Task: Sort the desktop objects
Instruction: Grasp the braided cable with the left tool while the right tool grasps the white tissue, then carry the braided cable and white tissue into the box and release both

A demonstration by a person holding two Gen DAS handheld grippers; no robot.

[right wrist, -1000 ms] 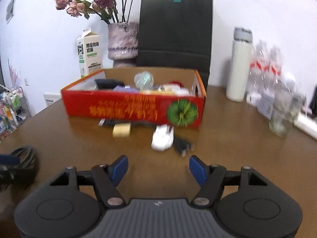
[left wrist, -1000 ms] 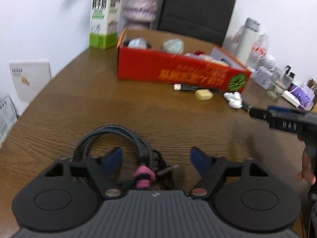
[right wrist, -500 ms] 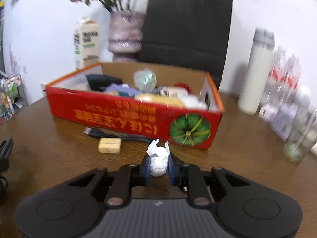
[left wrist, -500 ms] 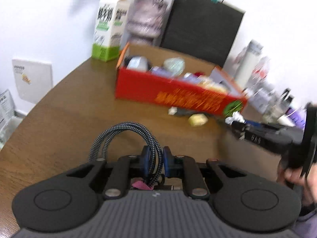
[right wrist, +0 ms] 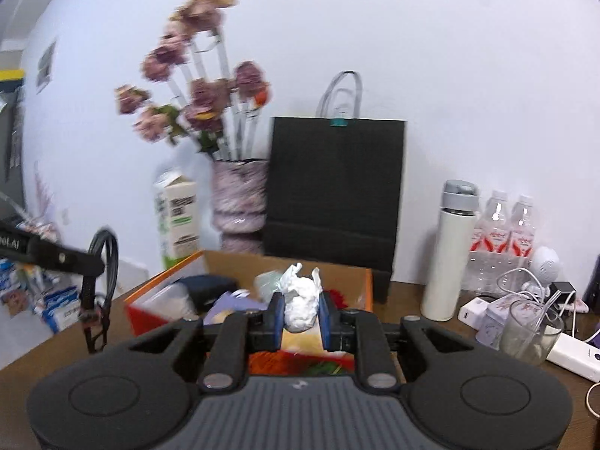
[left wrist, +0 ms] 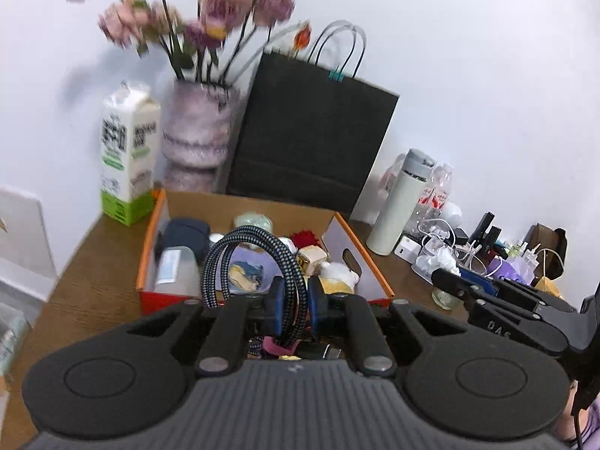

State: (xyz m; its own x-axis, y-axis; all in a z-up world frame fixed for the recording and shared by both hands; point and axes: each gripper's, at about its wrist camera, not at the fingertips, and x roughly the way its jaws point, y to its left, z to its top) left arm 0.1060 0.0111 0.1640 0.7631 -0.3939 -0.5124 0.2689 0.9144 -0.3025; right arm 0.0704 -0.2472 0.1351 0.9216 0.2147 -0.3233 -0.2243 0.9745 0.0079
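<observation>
Left wrist view: milk carton (left wrist: pixel 127 157) and vase (left wrist: pixel 197 131) upper left, black paper bag (left wrist: pixel 311 138) center. Left gripper (left wrist: pixel 294 305) clamped on a braided cable (left wrist: pixel 255 258), loop standing lower center in front of the open red box (left wrist: pixel 150 255). Right wrist view: right gripper (right wrist: pixel 302 317) clamped on a crumpled white tissue (right wrist: pixel 302 302), center frame, in front of the box. White bottle (right wrist: pixel 450 258) at right.

One box (left wrist: pixel 375 266), one vase (left wrist: pixel 195 138), one thermos (right wrist: pixel 448 255), seemingly two water bottles (right wrist: pixel 510 232).
</observation>
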